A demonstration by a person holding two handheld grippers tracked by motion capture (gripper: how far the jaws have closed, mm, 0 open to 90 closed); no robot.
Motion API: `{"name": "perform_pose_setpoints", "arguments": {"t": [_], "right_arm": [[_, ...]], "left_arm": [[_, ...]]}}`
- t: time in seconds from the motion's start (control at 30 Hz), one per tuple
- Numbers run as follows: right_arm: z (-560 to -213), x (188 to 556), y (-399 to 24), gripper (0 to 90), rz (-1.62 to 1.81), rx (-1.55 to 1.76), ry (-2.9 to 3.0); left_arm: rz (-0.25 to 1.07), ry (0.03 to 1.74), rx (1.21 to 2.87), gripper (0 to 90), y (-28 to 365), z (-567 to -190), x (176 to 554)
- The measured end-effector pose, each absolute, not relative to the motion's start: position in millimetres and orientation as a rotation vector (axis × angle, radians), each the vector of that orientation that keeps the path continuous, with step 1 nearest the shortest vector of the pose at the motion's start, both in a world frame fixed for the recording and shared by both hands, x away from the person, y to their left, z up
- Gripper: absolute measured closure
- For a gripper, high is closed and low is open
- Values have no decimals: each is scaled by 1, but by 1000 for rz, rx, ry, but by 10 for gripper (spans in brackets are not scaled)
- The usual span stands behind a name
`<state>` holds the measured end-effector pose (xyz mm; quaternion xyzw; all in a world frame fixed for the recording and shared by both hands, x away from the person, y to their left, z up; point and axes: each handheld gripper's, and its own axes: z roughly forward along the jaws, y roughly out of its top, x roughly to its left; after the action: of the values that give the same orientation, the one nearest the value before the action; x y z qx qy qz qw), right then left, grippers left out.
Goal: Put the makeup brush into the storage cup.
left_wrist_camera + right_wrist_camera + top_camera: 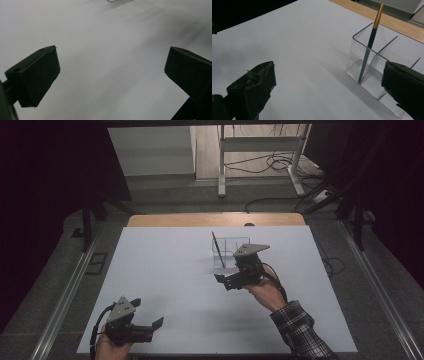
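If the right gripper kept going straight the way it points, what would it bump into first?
Probably nothing soon: the right gripper points along the white table. The clear holder with the pen stands off to one side.

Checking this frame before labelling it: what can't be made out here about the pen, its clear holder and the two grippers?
- Clear plastic divided holder: right gripper view, its near right end hidden behind the right gripper jaw.
- Dark, gold-capped pen: its tip is blurred through the plastic.
- High view: holder partly covered by the right gripper.
- Left gripper: holder cut off by top edge.

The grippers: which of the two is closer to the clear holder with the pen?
The right gripper, just in front of the holder, where the pen leans. The left gripper is at the table's near edge, far from it.
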<state>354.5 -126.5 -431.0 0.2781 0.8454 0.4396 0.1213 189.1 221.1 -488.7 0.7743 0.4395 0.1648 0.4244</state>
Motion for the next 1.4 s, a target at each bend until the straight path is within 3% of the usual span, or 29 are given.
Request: {"name": "perform_pose_setpoints", "arguments": {"t": [1.4], "right_arm": [[-443,325,-142,0,1238,811,2515]], "left_arm": [[408,1098,1943,7,220,-489,189]]}}
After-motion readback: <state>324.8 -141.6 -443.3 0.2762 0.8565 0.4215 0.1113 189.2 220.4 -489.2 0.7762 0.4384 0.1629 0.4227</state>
